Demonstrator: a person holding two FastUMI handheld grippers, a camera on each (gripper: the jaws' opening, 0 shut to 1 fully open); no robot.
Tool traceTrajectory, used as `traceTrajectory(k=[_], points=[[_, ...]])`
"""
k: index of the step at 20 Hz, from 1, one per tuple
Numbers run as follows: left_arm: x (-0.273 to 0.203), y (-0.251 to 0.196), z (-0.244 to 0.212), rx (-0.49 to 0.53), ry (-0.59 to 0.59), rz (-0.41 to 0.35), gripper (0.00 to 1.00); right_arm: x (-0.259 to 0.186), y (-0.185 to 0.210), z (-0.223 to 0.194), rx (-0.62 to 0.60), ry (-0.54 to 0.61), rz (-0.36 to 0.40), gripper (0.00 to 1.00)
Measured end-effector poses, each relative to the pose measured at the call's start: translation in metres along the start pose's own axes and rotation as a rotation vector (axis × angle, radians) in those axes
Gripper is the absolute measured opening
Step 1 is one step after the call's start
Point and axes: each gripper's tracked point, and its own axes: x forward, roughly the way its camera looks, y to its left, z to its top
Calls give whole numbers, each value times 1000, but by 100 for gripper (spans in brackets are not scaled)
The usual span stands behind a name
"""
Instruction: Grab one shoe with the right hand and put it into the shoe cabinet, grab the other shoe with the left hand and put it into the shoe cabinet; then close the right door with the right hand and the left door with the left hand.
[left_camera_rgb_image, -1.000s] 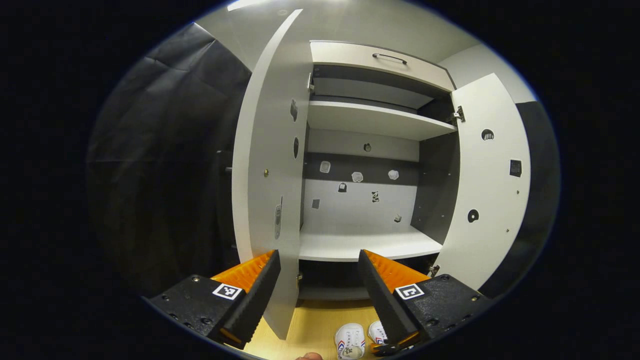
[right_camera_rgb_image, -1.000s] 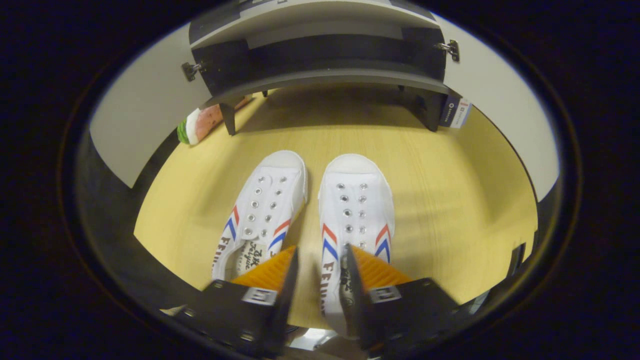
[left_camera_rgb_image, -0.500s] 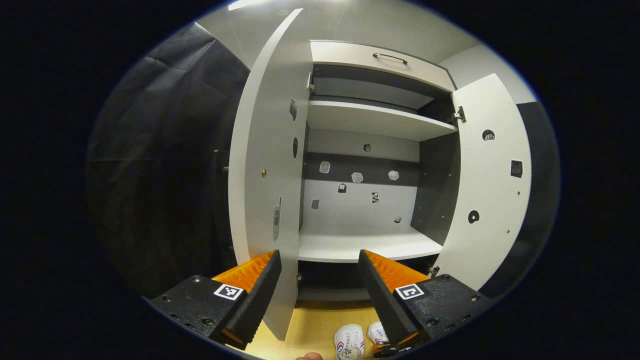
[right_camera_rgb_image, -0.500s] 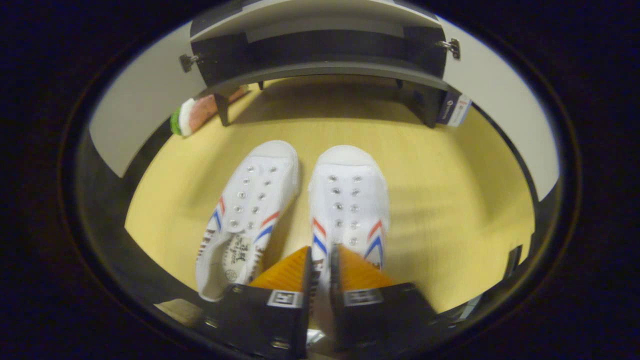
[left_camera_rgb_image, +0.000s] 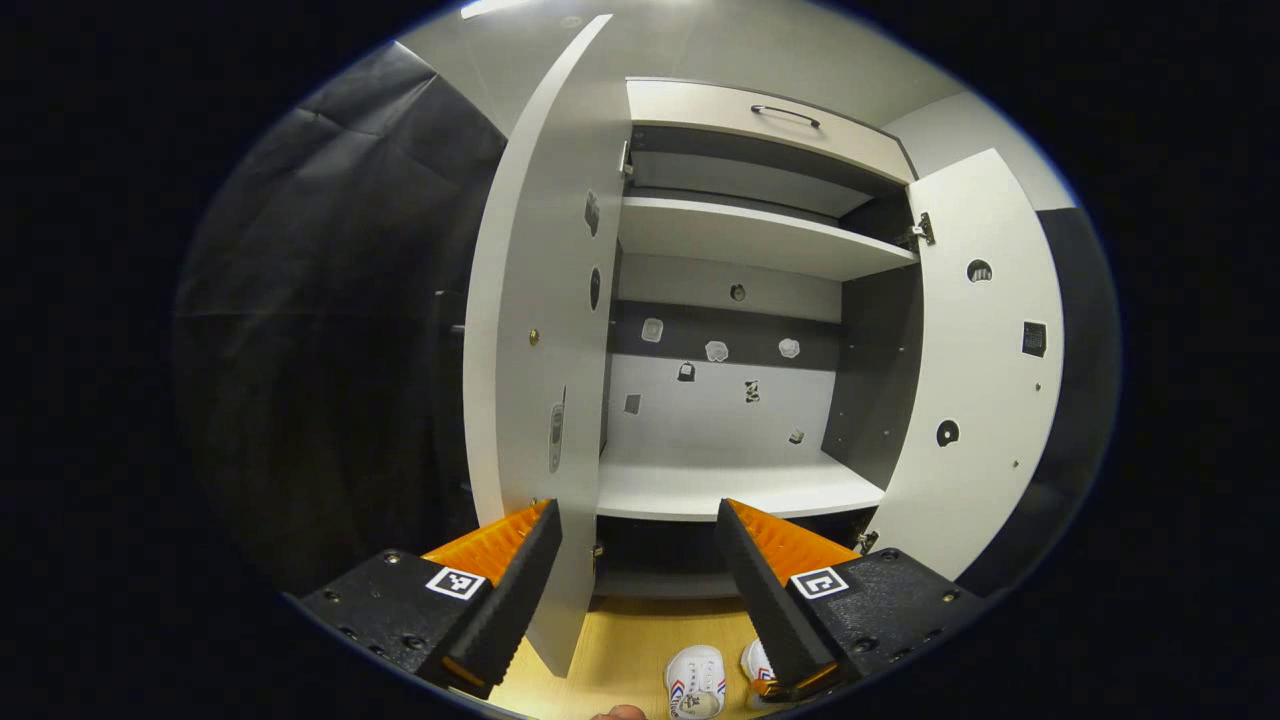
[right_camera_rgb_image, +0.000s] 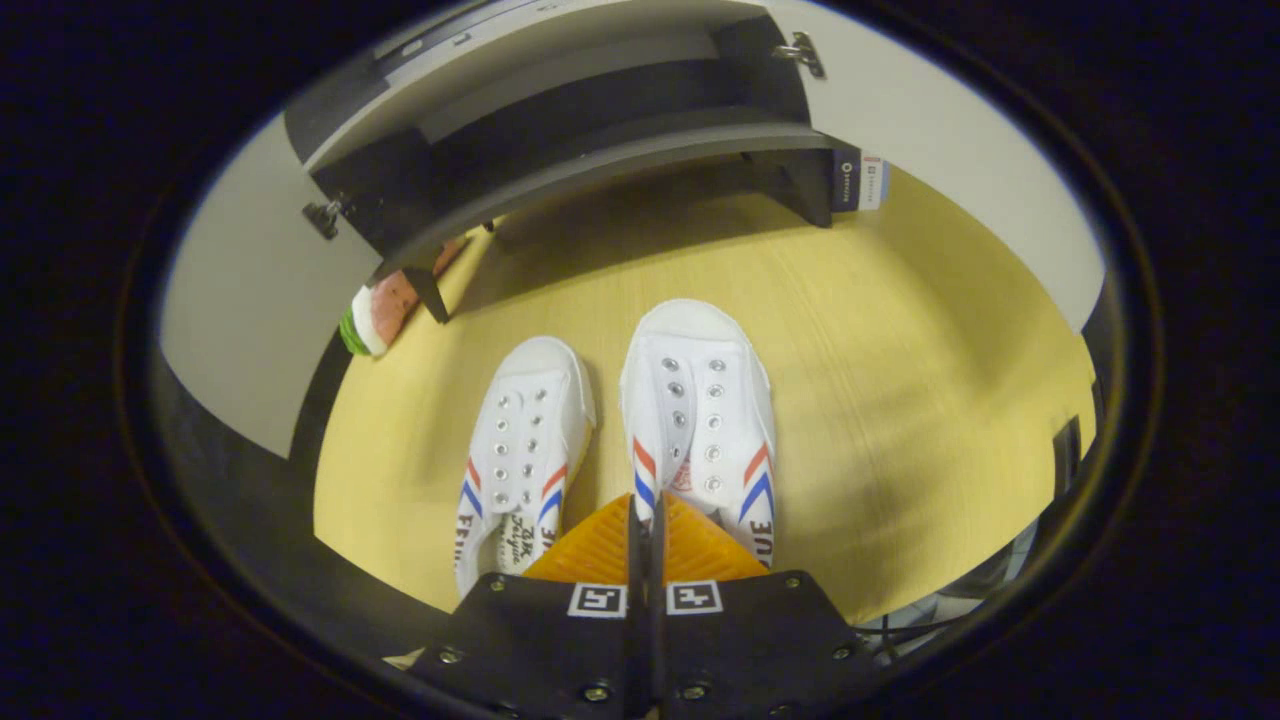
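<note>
my right tongs are clenched on the inner side wall of the right-hand shoe, whose long axis runs straight ahead, toe toward the shoe cabinet. its twin lies just beside it on the yellow wood floor. my left tongs hang released, facing the cabinet's bare lower shelf between the two open doors. that shelf sits above and ahead of the gripped shoe: a lift, then a forward reach, i judge.
</note>
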Motion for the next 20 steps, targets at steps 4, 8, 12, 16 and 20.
traceTrajectory(k=[4,8,12,16,20], points=[[1,-3,2,3,-6,-6,96,-21,18,27,99,-40,78,1],[0,-5,3,3,-9,-11,96,-41,40,55,109,-94,129,0],[-1,-4,2,-7,-11,-9,96,-60,62,85,95,-136,175,0],[-1,-1,-2,-16,-4,-3,96,-41,56,71,54,-94,147,0],[-2,1,-4,-15,0,3,96,-10,40,33,31,-7,110,0]])
